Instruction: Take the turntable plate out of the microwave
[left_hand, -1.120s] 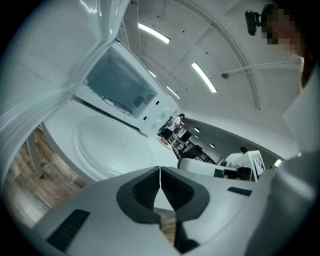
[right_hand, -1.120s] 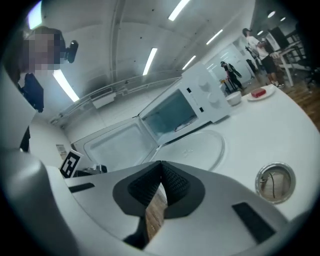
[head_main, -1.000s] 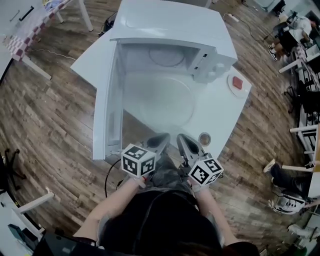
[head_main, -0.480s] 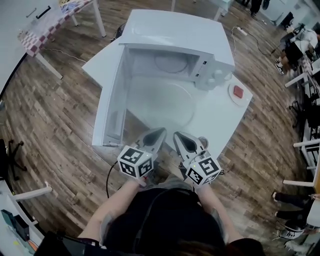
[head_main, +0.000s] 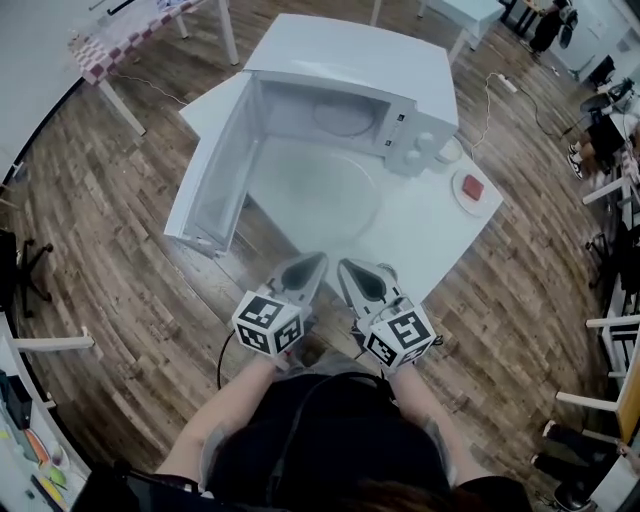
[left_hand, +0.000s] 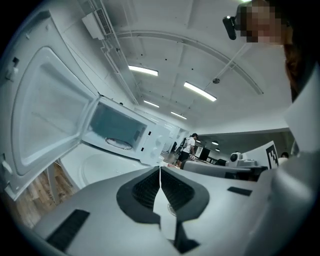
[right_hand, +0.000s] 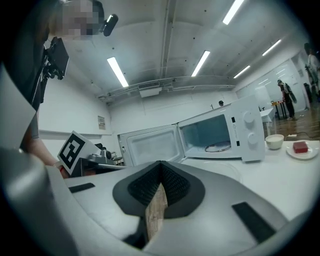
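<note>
The clear glass turntable plate (head_main: 318, 197) lies flat on the white table (head_main: 440, 235), in front of the open microwave (head_main: 350, 85). Only the roller ring (head_main: 343, 118) is left inside the oven cavity. My left gripper (head_main: 318, 258) and right gripper (head_main: 343, 264) hang side by side at the table's near corner, short of the plate, both shut and empty. In the left gripper view the plate (left_hand: 102, 167) shows beyond the shut left gripper (left_hand: 160, 167). The right gripper view shows the shut right gripper (right_hand: 160, 162) and the ring (right_hand: 218, 147) inside the oven.
The microwave door (head_main: 208, 185) swings out to the left over the floor. A small bowl (head_main: 450, 150) and a saucer with a red piece (head_main: 472, 188) sit right of the microwave. A checkered table (head_main: 120, 35) stands at far left. A cable runs across the wooden floor (head_main: 225, 355).
Both grippers have risen a little and tilted up, still shut. The head view has pulled back, so the microwave and table look smaller and farther.
</note>
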